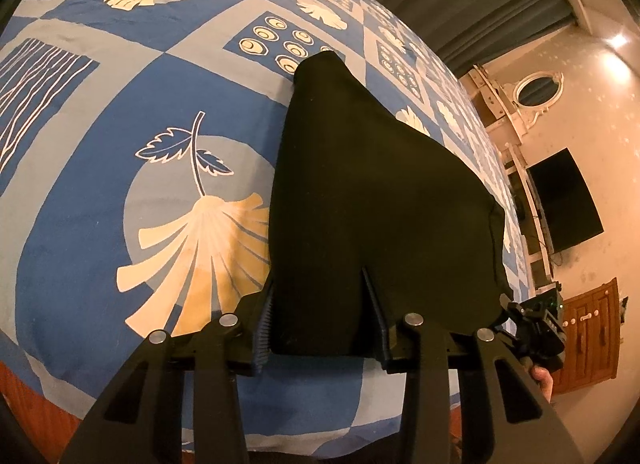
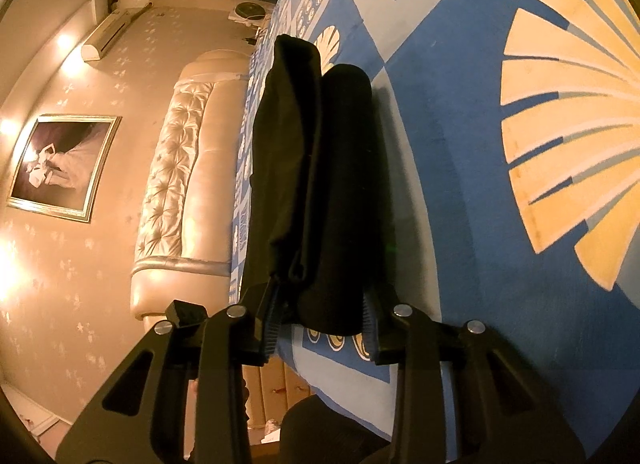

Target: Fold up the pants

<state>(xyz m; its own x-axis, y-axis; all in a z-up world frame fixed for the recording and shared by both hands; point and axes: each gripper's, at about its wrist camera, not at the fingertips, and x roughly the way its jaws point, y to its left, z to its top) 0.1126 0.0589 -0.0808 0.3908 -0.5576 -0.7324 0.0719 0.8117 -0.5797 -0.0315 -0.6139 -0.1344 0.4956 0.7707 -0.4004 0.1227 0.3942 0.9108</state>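
The black pants (image 1: 380, 204) are folded into a thick dark panel over the blue patterned bedspread (image 1: 120, 112). My left gripper (image 1: 320, 304) is shut on the panel's near left edge, the cloth filling the gap between both fingers. My right gripper (image 2: 320, 312) is shut on the pants (image 2: 320, 164), which show edge-on here as two stacked dark folds running away from me. In the left wrist view the right gripper (image 1: 510, 306) sits at the panel's near right corner. The far end of the pants rests on the bed.
The bedspread (image 2: 480, 144) stretches wide to the left and behind the pants. A tufted headboard (image 2: 180, 168) and a framed picture (image 2: 60, 164) stand on one wall, a dark TV (image 1: 564, 200) and a wooden cabinet (image 1: 588, 332) on another. The bed's near edge (image 1: 280, 428) lies below the grippers.
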